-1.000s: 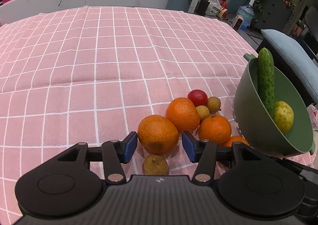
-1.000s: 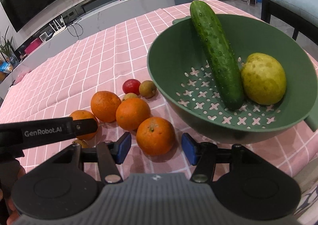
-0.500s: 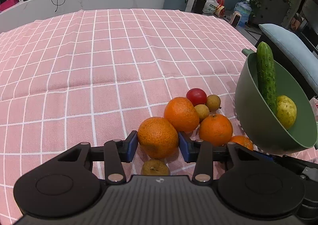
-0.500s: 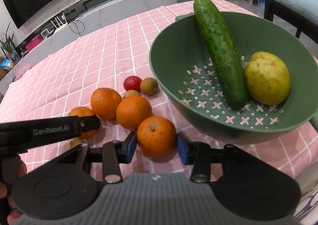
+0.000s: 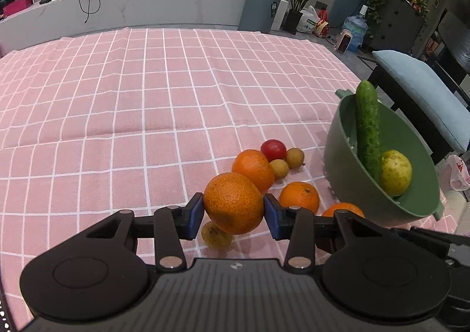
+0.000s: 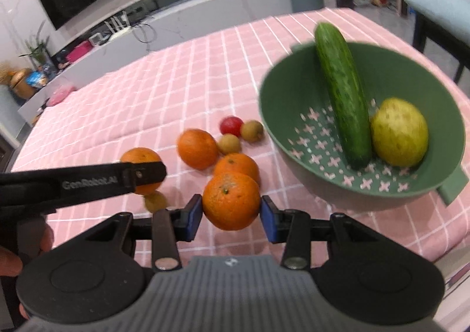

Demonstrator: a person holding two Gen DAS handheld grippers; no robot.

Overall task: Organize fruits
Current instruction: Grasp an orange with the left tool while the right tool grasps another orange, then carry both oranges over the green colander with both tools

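Green cucumber [image 6: 342, 91] leaning lengthwise in colander [image 6: 293, 91], tip over far rim

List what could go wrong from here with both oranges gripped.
1. The left gripper and right gripper each pinch a round orange with only narrow blue pads; either might slip or roll out.
2. The green colander already holds a cucumber and a pear, so dropped oranges could bounce out.
3. Both hands work close together and may collide.

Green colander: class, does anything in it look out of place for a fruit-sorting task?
Yes. A cucumber leans against the wall of the colander beside a pear, its tip poking over the rim; it isn't usually counted as fruit.
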